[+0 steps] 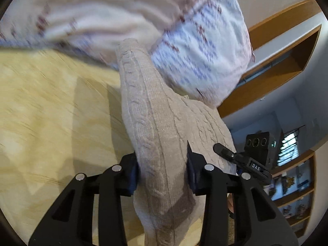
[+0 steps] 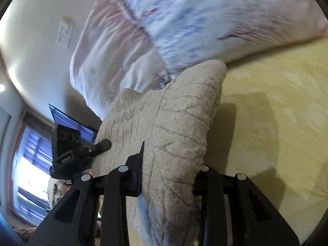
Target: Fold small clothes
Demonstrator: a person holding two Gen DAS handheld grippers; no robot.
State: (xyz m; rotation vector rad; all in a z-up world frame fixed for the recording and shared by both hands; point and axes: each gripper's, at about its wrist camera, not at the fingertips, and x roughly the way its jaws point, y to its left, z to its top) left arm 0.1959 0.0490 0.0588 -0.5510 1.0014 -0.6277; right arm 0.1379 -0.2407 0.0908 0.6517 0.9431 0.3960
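A beige cable-knit sweater (image 1: 162,127) hangs lifted above the yellow bed sheet (image 1: 51,106). My left gripper (image 1: 163,164) is shut on one bunched part of it. My right gripper (image 2: 168,170) is shut on another bunched part of the same sweater (image 2: 180,123). The right gripper shows in the left wrist view (image 1: 242,160), just right of the sweater. The left gripper shows in the right wrist view (image 2: 82,149), just left of it. The two grippers hold the knit close together.
A white pillow with blue and red print (image 1: 194,47) lies at the head of the bed, also in the right wrist view (image 2: 194,20). Wooden shelves (image 1: 276,61) are on the right wall. A window (image 2: 32,164) and a screen (image 2: 69,123) are at left.
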